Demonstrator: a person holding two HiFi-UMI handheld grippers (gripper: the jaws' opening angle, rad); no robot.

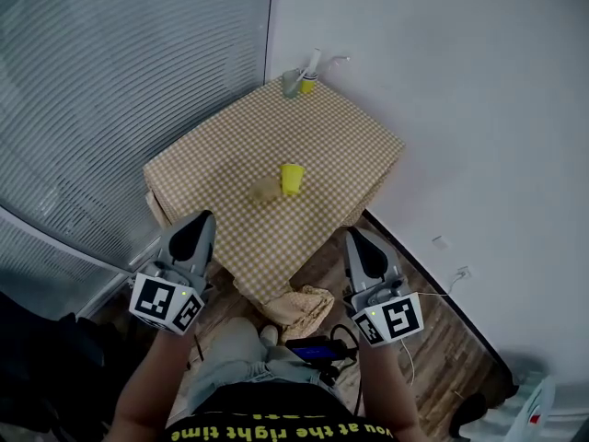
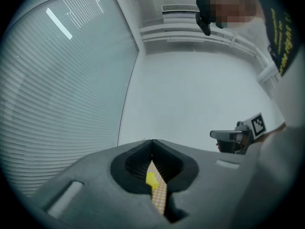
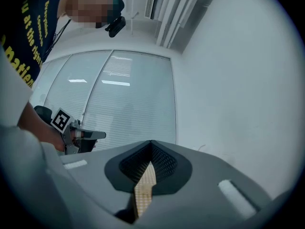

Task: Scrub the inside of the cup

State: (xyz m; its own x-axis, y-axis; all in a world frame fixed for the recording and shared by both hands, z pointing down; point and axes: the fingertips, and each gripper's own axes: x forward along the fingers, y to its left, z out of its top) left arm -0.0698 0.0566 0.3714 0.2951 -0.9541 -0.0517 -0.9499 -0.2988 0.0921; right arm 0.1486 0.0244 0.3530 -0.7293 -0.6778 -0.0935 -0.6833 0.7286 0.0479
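Observation:
A small yellow cup (image 1: 292, 179) stands upright near the middle of a table covered in a tan checked cloth (image 1: 221, 155). A pale beige pad-like thing (image 1: 266, 190) lies just left of the cup; I cannot tell what it is. My left gripper (image 1: 204, 219) and right gripper (image 1: 353, 237) hover short of the table's near edge, both shut and empty. In the left gripper view the shut left gripper (image 2: 152, 143) frames the cup (image 2: 151, 179) through the slit below its tips. In the right gripper view the right gripper (image 3: 151, 143) is shut too, and only checked cloth (image 3: 145, 185) shows.
At the table's far corner stand a grey holder (image 1: 292, 83) and a yellow item with a white handle (image 1: 310, 72). A crumpled tan cloth (image 1: 301, 308) and a dark device (image 1: 313, 349) lie on the wooden floor by the person's knees. Window blinds (image 1: 110, 81) run left, a white wall (image 1: 442, 109) right.

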